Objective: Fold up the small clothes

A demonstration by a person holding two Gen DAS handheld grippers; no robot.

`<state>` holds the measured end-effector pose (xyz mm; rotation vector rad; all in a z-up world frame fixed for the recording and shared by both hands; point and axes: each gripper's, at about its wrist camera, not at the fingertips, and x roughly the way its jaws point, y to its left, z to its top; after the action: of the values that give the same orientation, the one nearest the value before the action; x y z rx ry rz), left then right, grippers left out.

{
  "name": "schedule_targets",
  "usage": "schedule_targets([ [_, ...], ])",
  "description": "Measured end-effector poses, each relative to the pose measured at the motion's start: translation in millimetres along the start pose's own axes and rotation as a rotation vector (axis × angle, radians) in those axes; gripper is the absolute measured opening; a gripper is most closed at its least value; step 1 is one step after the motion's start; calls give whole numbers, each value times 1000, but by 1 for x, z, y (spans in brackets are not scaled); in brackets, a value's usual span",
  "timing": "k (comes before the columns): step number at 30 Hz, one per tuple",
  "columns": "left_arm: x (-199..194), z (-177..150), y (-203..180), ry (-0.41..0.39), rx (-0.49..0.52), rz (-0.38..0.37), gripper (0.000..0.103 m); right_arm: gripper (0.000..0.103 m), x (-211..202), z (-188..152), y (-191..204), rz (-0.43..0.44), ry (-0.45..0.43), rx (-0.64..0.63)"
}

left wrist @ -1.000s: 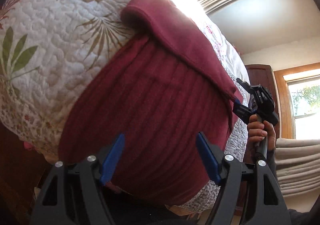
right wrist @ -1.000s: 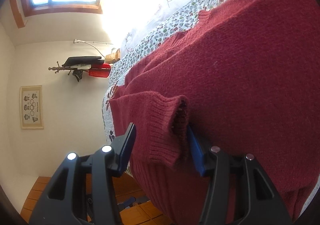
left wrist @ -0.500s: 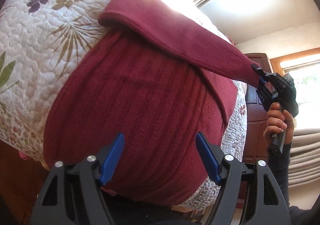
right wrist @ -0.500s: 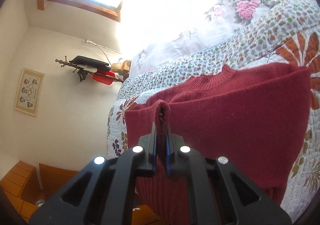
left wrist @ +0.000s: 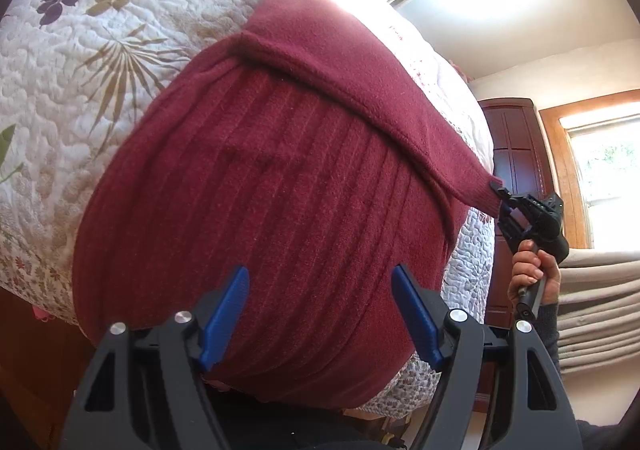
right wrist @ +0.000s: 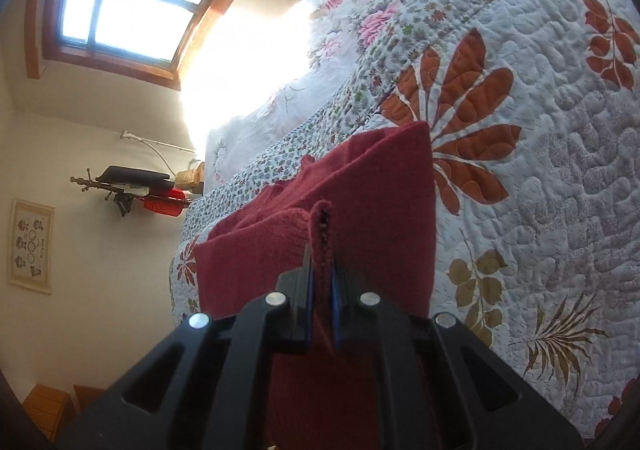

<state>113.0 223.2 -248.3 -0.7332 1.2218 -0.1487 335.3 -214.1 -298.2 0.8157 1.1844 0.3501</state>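
Stretching diagonally across the maroon sweater on the bed, the sleeve is clamped at its cuff by the right gripper, while the left gripper, jaws apart, is held over the hem

The bed, under a white quilt printed with leaves, filled most of both views. Beyond its head a wood-framed window let in glaring sunlight that washed out the pillows. On the pale wall beside the bed hung a peg rack bearing dark and red items, with a framed picture further along. At the bed's other side stood a dark wooden cabinet next to a second bright window.
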Motion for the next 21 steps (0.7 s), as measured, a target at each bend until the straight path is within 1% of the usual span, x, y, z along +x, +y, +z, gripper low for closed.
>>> schedule_targets([
  [4,0,0,-1,-1,2,1,74,6,16,-2,-20,-17,10,34],
  [7,0,2,1,-1,1,3,74,6,23,-1,-26,-29,20,36],
  [8,1,3,1,0,0,5,74,8,24,-1,-27,-40,20,29],
  [10,2,6,1,3,-3,5,74,14,14,-1,-30,-77,-4,16],
  [11,1,7,1,1,-3,3,74,17,4,-1,-29,-87,-35,17],
  [12,0,8,0,-3,-1,2,74,17,-8,-2,-27,-84,-65,13],
  [14,0,11,0,-10,-2,2,74,17,-26,-6,-24,-42,-95,-1],
  [17,3,18,1,-10,-21,-10,74,17,-24,-15,-12,-16,-59,-42],
  [21,5,24,3,-11,-42,-18,74,17,2,-28,-15,-15,20,-55],
])
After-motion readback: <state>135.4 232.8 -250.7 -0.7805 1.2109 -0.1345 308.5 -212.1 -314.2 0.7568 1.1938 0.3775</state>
